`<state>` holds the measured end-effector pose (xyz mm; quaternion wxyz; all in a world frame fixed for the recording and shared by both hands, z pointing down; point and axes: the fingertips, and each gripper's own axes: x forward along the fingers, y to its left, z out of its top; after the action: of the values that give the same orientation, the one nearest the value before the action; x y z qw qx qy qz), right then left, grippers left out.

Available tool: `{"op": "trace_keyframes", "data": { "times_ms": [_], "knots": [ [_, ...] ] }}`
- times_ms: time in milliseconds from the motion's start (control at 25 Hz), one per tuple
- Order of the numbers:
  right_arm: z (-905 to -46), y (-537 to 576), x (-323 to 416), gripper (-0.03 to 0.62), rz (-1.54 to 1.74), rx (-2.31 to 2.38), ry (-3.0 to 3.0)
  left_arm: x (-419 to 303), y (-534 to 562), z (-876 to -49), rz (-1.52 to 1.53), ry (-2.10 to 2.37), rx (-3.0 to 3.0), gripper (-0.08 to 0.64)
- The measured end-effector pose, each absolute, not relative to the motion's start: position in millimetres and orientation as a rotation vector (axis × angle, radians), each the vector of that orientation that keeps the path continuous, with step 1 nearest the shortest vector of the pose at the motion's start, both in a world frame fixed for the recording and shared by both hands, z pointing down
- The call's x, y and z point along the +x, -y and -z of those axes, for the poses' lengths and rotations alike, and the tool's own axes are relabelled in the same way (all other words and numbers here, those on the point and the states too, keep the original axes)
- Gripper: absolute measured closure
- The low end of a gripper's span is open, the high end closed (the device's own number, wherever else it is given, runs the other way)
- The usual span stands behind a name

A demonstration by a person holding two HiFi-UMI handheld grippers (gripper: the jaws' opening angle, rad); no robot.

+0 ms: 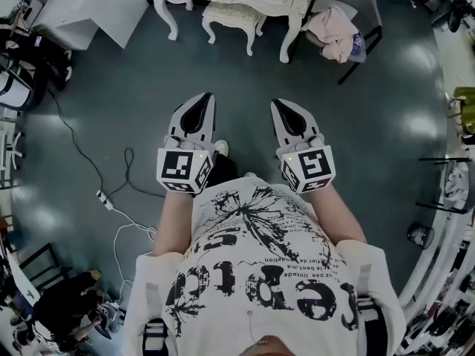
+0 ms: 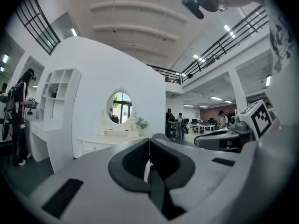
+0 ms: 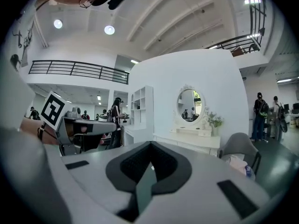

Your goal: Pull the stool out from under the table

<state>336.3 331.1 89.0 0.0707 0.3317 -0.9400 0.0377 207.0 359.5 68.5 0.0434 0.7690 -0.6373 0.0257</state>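
A white cushioned stool [image 1: 229, 18] stands tucked between the legs of the white dressing table [image 1: 293, 2] at the top of the head view. The table's top with its oval mirror shows far off in both gripper views, as table [image 2: 100, 141] and table [image 3: 191, 141]. My left gripper [image 1: 202, 99] and right gripper [image 1: 280, 106] are held side by side in front of my chest, well short of the stool. Both are shut with nothing between the jaws; the tips meet at left gripper [image 2: 149, 140] and right gripper [image 3: 150, 144].
A grey chair [image 1: 349, 17] draped with pink cloth [image 1: 334, 32] stands right of the table. A white cable [image 1: 119, 217] and a black cable [image 1: 82, 143] lie on the dark floor at the left. Black racks line the right edge. People stand far off.
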Motion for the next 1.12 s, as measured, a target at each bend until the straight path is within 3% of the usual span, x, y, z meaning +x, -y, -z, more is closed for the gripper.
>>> {"op": "trace_keyframes", "data": {
  "times_ms": [280, 360, 400, 560, 1120],
  "knots": [
    [-94, -323, 337, 0.57, -0.066, 1.009, 2.82, 207, -355, -74, -0.116, 1.945, 2.341, 0.54],
    [-100, -319, 334, 0.441, -0.084, 0.992, 2.803, 204, -351, -77, -0.124, 1.946, 2.33, 0.54],
    [-104, -315, 332, 0.408, -0.098, 0.988, 2.794, 202, -349, -78, -0.125, 1.945, 2.325, 0.54],
    [-112, -298, 325, 0.371, -0.114, 1.019, 2.768, 188, -338, -86, -0.121, 1.938, 2.315, 0.54],
    [-146, -180, 196, 0.359, -0.175, 1.154, 2.662, 37, -204, -118, -0.105, 1.822, 2.329, 0.54]
  ]
}}
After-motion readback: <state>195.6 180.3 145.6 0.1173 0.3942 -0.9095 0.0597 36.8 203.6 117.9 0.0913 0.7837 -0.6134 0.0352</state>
